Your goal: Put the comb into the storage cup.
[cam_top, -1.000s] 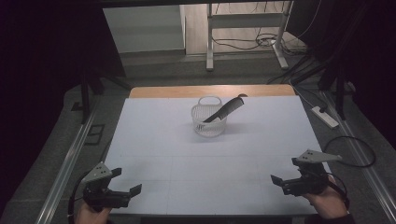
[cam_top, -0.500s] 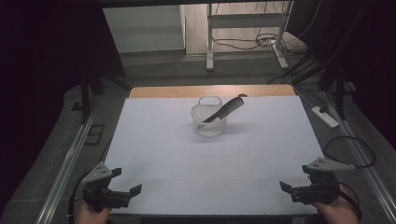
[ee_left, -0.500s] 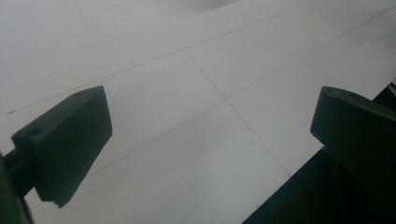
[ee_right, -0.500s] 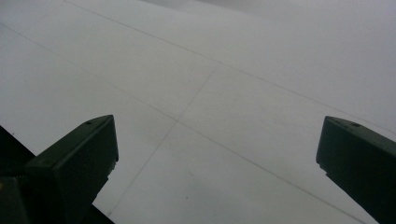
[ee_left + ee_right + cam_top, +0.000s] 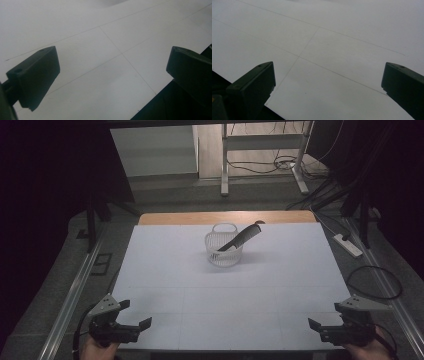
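Centrally, toward the far half of the white table [image 5: 165, 270], a small white mesh basket [image 5: 223, 251] with a loop handle was observed standing upright. A black comb [image 5: 242, 236] was found leaning in it, its upper end projecting over the rim toward the right. The left gripper [image 5: 134, 319] was noted at the near left corner, jaws spread wide with nothing held; bare table surface was seen between them in the left gripper view. The right gripper [image 5: 327, 322] was recorded at the near right corner, jaws likewise parted wide and empty. Both grippers were well apart from the basket. A power strip [image 5: 348, 245] was noted on the floor beside the right edge.
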{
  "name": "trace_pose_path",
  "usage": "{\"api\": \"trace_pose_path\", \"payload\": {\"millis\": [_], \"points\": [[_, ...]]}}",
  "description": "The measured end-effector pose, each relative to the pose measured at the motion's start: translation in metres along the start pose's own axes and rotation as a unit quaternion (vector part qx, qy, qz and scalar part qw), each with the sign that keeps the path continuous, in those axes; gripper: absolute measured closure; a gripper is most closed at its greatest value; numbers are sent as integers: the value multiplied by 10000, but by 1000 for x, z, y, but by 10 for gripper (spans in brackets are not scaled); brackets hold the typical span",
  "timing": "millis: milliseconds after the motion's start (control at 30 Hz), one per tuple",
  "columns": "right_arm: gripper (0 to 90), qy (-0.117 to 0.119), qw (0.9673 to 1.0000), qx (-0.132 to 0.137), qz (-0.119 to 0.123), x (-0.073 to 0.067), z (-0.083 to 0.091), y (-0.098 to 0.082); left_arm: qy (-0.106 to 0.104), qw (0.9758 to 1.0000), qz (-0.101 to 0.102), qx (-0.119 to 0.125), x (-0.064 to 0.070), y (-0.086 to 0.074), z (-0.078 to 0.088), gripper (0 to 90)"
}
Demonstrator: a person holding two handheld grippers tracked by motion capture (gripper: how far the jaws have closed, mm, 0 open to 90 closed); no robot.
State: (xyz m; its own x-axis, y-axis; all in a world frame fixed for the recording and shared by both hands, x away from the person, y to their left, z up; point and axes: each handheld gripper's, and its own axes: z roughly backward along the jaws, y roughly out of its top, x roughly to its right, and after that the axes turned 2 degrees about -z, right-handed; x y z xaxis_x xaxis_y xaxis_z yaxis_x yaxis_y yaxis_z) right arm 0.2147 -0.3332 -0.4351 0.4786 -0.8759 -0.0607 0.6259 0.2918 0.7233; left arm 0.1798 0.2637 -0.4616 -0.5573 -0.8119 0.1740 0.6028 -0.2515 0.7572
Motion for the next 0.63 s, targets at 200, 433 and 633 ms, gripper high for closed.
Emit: {"api": "trace_pose_path", "payload": {"millis": [200, 433, 633], "points": [[0, -151, 9998, -115, 0, 0, 2, -2, 101, 9999, -27, -5, 0, 0, 1, 0], [0, -290, 9990, -332, 12, -1, 2, -4, 199, 9998, -60, -44, 1, 0, 1, 0], [0, -367, 9984, -436, 9, -1, 1, -5, 229, 9997, -44, -63, 2, 0, 1, 0]]}}
